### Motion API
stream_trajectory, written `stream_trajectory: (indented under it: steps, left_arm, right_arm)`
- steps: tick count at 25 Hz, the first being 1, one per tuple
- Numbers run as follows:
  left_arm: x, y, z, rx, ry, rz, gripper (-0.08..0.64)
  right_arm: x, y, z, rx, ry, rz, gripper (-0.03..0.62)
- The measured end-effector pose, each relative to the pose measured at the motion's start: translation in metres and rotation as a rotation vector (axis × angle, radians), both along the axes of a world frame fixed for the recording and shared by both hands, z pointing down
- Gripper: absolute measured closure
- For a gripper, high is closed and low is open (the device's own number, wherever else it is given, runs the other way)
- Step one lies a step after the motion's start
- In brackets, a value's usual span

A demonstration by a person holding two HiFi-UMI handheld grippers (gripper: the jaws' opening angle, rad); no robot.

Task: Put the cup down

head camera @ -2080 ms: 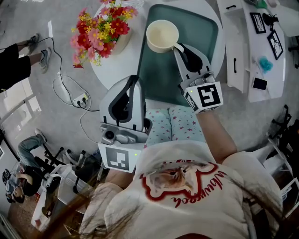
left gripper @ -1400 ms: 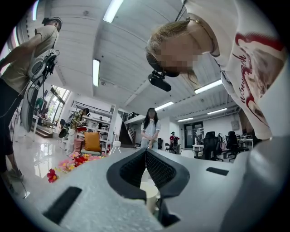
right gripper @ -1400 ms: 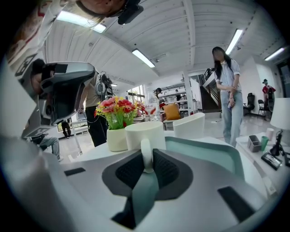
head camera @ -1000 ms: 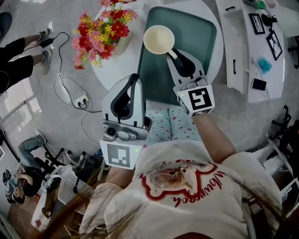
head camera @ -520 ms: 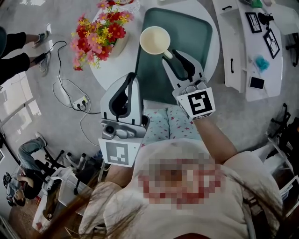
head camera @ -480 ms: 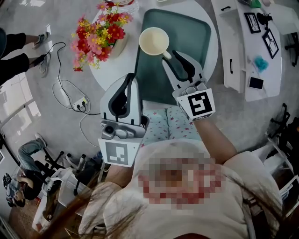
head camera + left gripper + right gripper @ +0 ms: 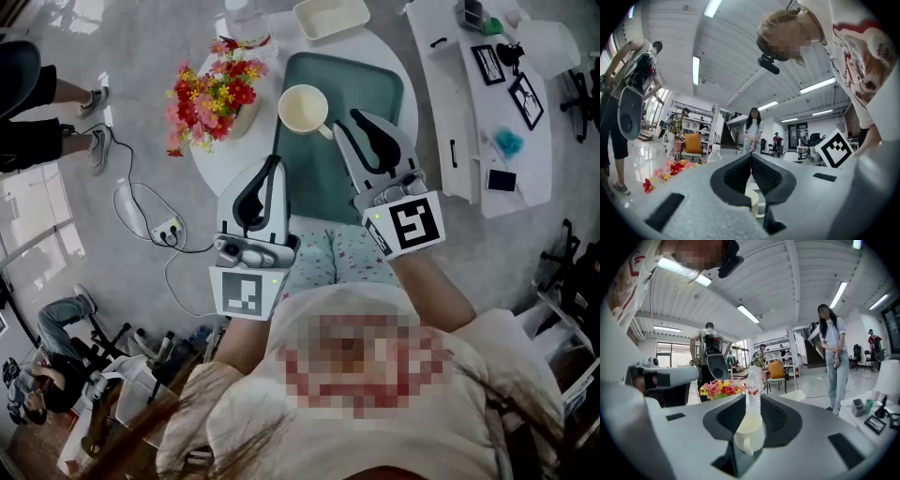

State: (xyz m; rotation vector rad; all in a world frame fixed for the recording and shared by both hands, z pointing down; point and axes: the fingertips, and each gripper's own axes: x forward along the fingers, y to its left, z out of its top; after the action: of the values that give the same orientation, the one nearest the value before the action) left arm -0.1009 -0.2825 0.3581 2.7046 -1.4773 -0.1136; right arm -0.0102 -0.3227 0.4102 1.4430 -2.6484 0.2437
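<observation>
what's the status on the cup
Left gripper shut, empty. Right gripper open, just behind cup. Cup upright on tray, handle toward gripper. Flowers beside tray, out of the way.

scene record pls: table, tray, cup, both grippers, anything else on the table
table: round, white
tray: dark green, on the table
cup: cream, upright, empty, seems to rest on the tray's left side
right gripper: jaws apart, tips by the cup's handle, apparently not pinching it
left gripper: jaws together, empty, away from the cup
also on table: flower bunch, clear bottle
</observation>
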Motion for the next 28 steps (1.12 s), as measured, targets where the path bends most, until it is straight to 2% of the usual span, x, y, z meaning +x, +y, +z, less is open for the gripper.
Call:
stream_trajectory:
  steps: [3,6,11,16,28]
  left_arm:
    - [0.001,0.001,-0.006,0.005,-0.003,0.010,0.545]
    - [0.003,0.001,-0.016,0.027,-0.012,0.028,0.545]
    - [0.009,-0.003,-0.037,0.021,0.008,0.040,0.545]
    - [0.014,-0.002,-0.058,0.047,0.034,0.050,0.545]
    - [0.029,0.000,-0.109,0.130,0.046,0.077,0.545]
  right_arm:
    - [-0.001,0.000,-0.026,0.043,0.000,-0.008,0.492]
    - [-0.001,0.000,-0.049,0.082,0.002,-0.015,0.529]
    - [-0.003,0.001,-0.082,0.135,-0.012,-0.028,0.548]
    - [0.002,0.000,-0.112,0.165,-0.074,-0.004,0.560]
    - [0.004,0.009,-0.164,0.263,-0.072,-0.051,0.561]
